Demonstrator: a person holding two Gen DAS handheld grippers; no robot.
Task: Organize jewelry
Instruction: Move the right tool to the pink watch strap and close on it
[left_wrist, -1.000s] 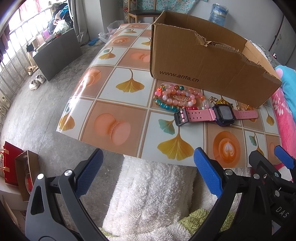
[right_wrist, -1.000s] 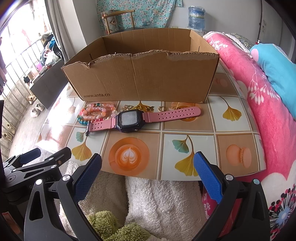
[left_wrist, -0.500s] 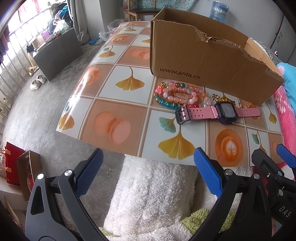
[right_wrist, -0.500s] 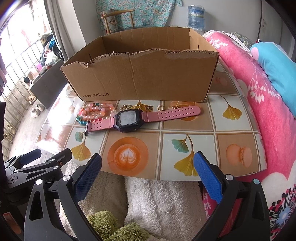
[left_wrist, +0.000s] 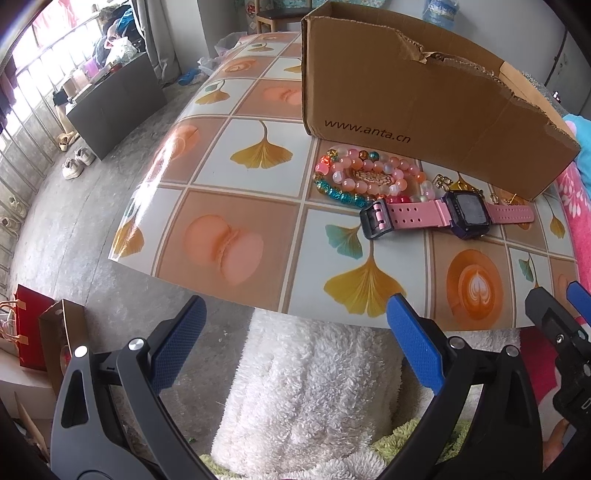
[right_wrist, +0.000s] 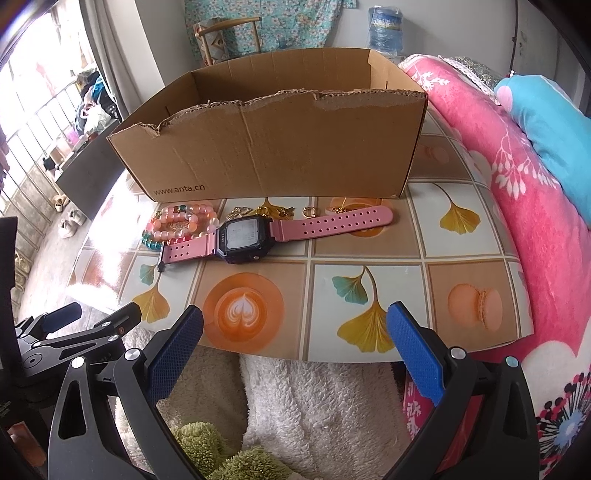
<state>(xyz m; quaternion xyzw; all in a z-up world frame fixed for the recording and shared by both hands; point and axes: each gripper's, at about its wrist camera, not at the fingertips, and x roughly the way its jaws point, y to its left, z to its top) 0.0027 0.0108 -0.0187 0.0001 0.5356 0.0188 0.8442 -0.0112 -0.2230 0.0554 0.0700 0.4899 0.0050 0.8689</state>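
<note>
Watch (right_wrist: 243, 238) just before box (right_wrist: 280, 147) wall – both grippers (left_wrist: 295, 343) (right_wrist: 295, 343) spread wide, empty, off table (right_wrist: 461, 295) edge.

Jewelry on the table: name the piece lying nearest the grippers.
The pink watch, stretched flat in front of the bead bracelets and gold trinkets lining the box.

bright barred windows (left_wrist: 22, 110) on the left, grey concrete floor (left_wrist: 55, 229), a wooden chair (right_wrist: 225, 40) against the far wall.
</note>
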